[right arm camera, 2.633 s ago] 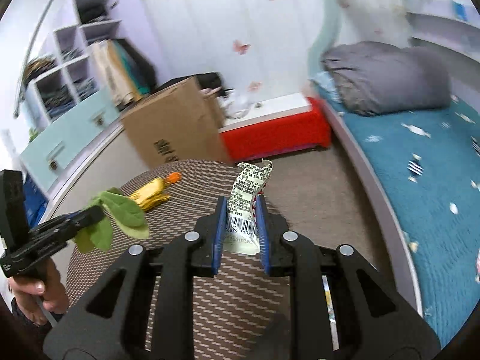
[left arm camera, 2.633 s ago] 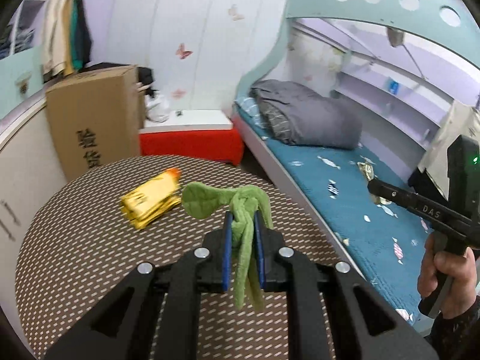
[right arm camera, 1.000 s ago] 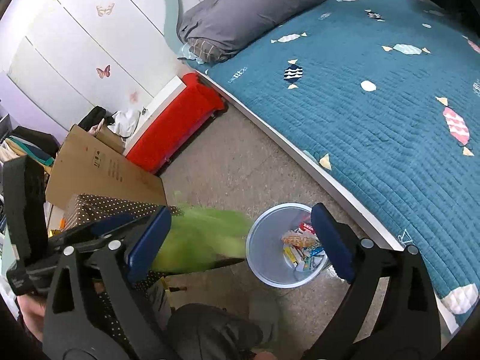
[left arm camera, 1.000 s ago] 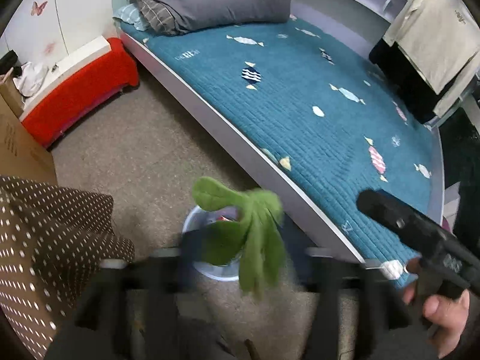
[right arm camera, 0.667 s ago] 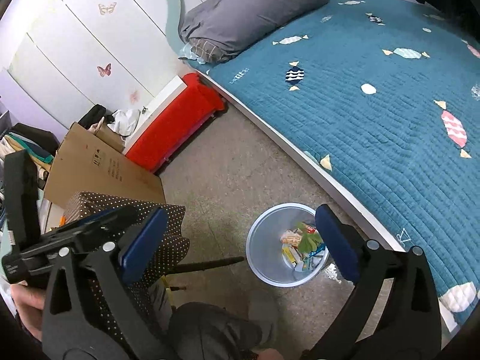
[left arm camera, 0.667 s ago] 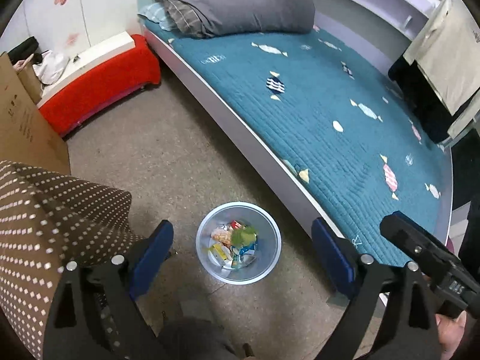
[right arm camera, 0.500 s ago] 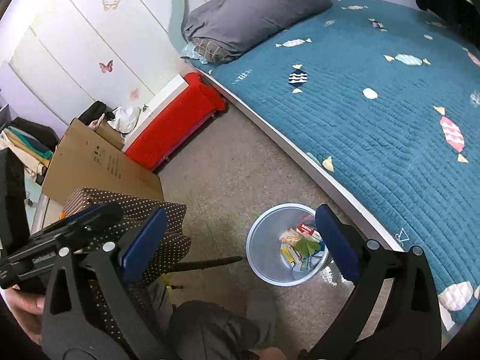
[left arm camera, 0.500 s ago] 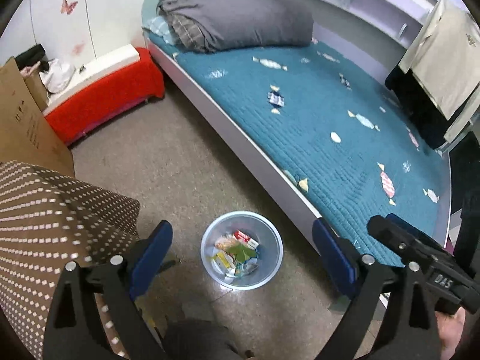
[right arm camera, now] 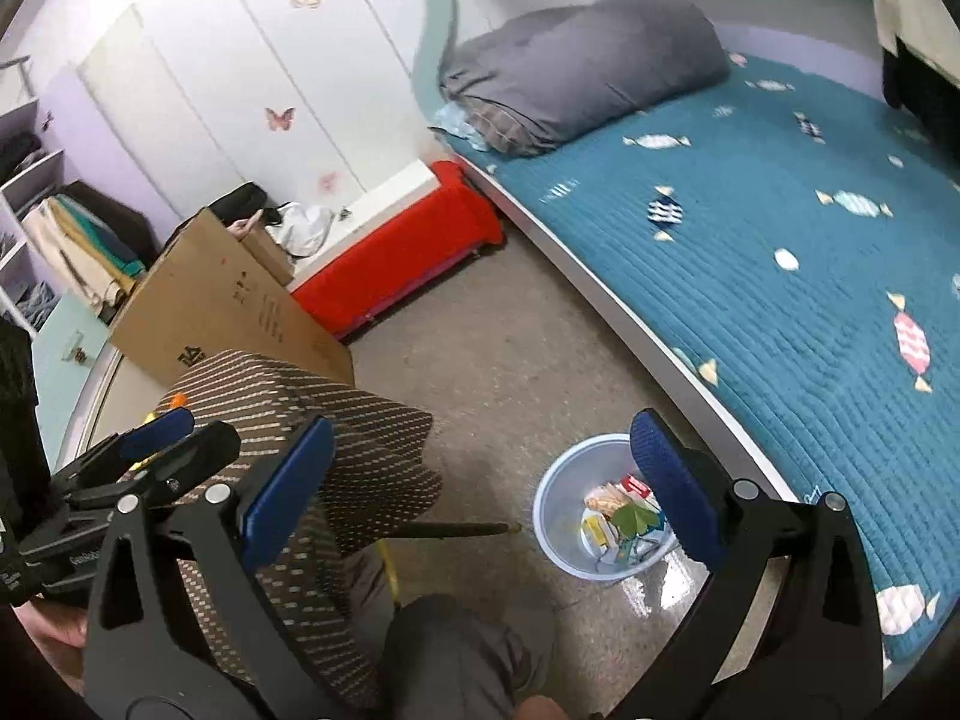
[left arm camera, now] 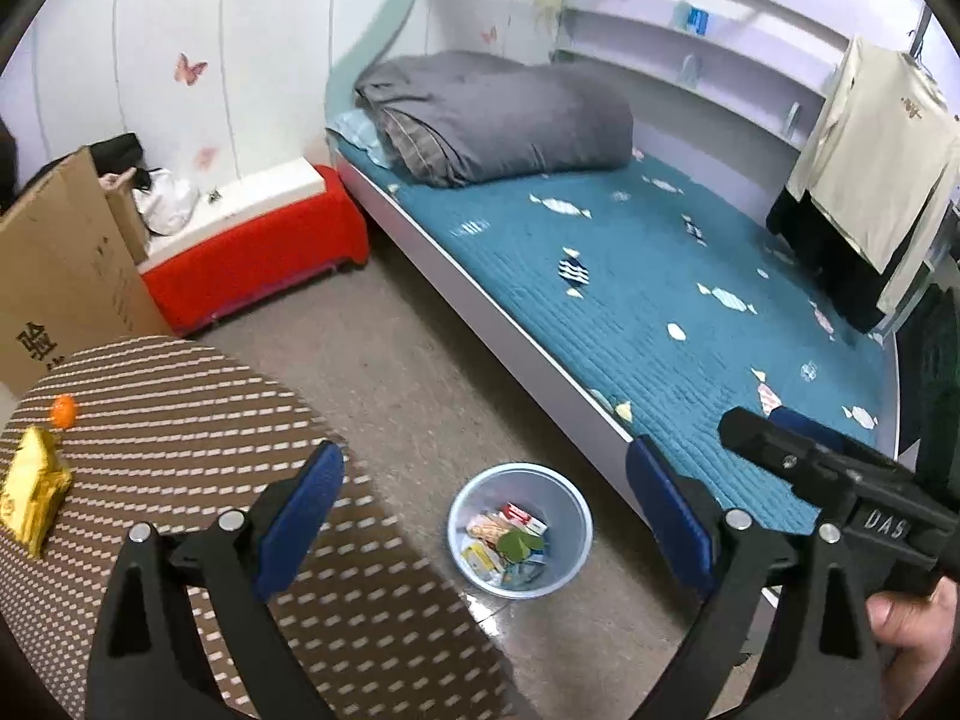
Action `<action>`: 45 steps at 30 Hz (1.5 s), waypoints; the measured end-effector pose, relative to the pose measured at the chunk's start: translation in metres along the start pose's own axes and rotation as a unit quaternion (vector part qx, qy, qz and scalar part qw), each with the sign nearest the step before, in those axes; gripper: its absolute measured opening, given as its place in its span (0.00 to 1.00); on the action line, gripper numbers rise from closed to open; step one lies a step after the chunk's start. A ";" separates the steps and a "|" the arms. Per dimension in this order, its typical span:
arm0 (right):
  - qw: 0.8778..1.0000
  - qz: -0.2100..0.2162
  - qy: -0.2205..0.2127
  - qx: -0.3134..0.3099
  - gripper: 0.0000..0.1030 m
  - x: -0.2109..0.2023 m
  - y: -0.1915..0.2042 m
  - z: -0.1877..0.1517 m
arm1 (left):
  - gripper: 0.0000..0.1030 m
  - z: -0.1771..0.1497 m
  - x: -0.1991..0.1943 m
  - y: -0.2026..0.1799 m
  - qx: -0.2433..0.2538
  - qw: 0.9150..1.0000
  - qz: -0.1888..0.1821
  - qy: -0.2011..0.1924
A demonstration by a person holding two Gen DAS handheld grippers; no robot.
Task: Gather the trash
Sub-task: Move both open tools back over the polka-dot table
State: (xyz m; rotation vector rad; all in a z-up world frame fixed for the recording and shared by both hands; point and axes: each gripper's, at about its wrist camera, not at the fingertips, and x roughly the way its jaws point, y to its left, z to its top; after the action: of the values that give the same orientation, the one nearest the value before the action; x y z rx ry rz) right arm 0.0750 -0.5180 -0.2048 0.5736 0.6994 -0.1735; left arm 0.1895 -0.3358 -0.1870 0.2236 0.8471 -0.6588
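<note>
Trash fills the floor bin point(left arm camera: 519, 531); your left gripper point(left arm camera: 483, 516) and right gripper point(right arm camera: 477, 495) gape empty, freed for the yellow wrapper point(left arm camera: 30, 495) on the table point(left arm camera: 198, 420) at left.

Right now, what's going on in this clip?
A person is clearing trash with a handheld gripper in each hand. Both the left gripper and the right gripper are open and empty, held above the floor near the pale blue bin by the bed. The bin already holds a green scrap and several wrappers. A yellow packet and a small orange piece lie on the dotted brown table, not yet collected.
</note>
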 end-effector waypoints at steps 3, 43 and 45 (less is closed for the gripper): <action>1.000 0.007 -0.002 -0.020 0.94 -0.007 0.026 -0.001 | 0.90 -0.005 -0.021 0.018 -0.008 1.000 0.003 -0.016; 0.976 0.055 0.070 -0.200 0.94 0.081 0.244 -0.044 | 0.91 -0.063 -0.039 0.305 0.035 0.988 0.148 0.016; 0.975 0.058 0.075 -0.203 0.94 0.091 0.251 -0.043 | 0.66 -0.063 -0.028 0.312 0.029 0.991 0.129 0.029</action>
State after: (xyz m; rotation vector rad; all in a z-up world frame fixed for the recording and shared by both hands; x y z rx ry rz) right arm 0.2049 -0.2817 -0.1806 0.2338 0.8193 0.1230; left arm 0.3303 -0.0520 -0.2295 0.3993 0.8386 -0.4358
